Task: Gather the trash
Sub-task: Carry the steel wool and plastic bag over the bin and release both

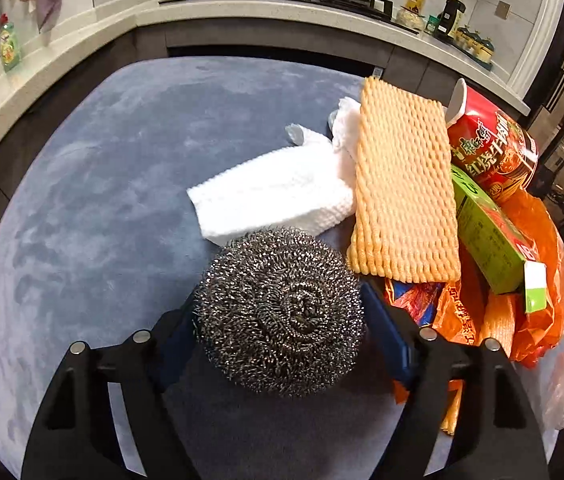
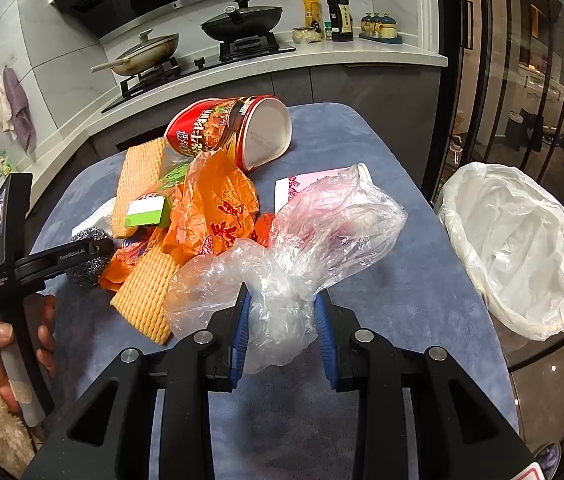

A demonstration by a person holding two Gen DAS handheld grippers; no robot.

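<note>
Gripping a steel wool scrubber (image 1: 280, 312) in my left tongs (image 1: 282, 334), I hold it at the worktop's (image 1: 94, 184) near edge, beside the trash pile. My right tongs (image 2: 283, 332) pinch a clear plastic bag (image 2: 301, 236) bunched on the blue cloth, with the lined bin (image 2: 513, 248) off the worktop's right edge.

bright, even indoor light, sharp centre, strong fisheye bending and dark vignette at edges.

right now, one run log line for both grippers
left gripper: shut on steel wool scrubber | right gripper: shut on clear plastic bag | lined bin: at right
</note>
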